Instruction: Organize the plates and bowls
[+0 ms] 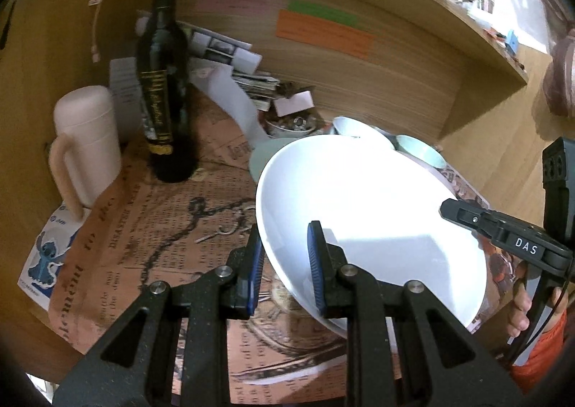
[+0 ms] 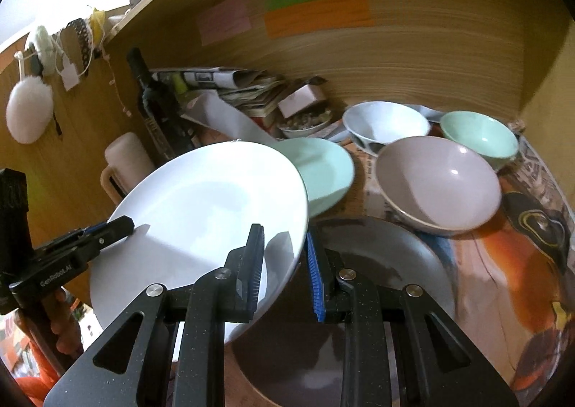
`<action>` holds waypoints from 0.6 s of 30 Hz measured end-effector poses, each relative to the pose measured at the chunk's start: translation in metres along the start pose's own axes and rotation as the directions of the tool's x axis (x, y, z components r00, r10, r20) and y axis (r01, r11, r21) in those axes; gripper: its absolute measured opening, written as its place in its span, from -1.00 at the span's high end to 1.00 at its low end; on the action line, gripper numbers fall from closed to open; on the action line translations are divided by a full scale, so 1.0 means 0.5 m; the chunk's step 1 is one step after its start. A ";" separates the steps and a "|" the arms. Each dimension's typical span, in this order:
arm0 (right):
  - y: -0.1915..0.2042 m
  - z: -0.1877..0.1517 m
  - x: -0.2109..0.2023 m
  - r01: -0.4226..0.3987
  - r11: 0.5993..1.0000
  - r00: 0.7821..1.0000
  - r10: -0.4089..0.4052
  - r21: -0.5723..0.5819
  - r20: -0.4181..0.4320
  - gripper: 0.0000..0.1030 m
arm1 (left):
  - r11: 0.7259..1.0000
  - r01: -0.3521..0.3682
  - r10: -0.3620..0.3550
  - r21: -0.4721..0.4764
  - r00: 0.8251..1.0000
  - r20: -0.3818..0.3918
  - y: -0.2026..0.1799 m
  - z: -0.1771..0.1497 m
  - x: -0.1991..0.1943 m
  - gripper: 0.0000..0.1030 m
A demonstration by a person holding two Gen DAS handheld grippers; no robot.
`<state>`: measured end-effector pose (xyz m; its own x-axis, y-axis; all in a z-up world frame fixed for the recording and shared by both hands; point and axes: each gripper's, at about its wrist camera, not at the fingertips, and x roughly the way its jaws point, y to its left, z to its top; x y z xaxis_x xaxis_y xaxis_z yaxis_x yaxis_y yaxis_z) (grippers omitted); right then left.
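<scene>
above the newspaper-covered desk, both grippers clamp the same white plate, which hangs tilted in the air. the left gripper reaches forward and bites the plate's near left rim, 1 blue-padded finger under the plate and 1 over it. the right gripper grips the opposite edge the same way, its jaws narrowed onto the rim; in the left wrist view its black finger lies across the plate's right side. part of a hand shows low on each handle.

counted in the right wrist view: 3 plates, namely the held white plate, a mint plate lying just behind it, and a grey plate flat on the desk beneath the right gripper. 3 bowls stand behind: a white bowl, a mint bowl and a mauve bowl, close together. 1 dark bottle stands upright at the left, with 1 pale pink jug beside it.
</scene>
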<state>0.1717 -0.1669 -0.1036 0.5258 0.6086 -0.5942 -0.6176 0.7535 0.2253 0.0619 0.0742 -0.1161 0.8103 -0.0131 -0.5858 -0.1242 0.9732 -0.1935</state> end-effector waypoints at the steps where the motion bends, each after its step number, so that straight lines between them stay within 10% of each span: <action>1: -0.005 -0.002 -0.005 0.004 1.000 1.000 -0.004 0.006 0.003 0.59 | 1.000 0.005 -0.005 0.004 1.000 -0.004 -0.008 0.000 0.003 0.55; 18: -0.114 -0.057 -0.053 0.070 0.993 0.998 -0.070 0.098 -0.003 0.59 | 0.997 0.055 -0.049 0.063 0.994 -0.095 -0.122 -0.025 0.069 0.54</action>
<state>0.1766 -0.2329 -0.1226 0.5661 0.5532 -0.6112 -0.5189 0.8152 0.2573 0.0903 0.0117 -0.1343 0.7570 -0.0821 -0.6482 -0.0434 0.9836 -0.1753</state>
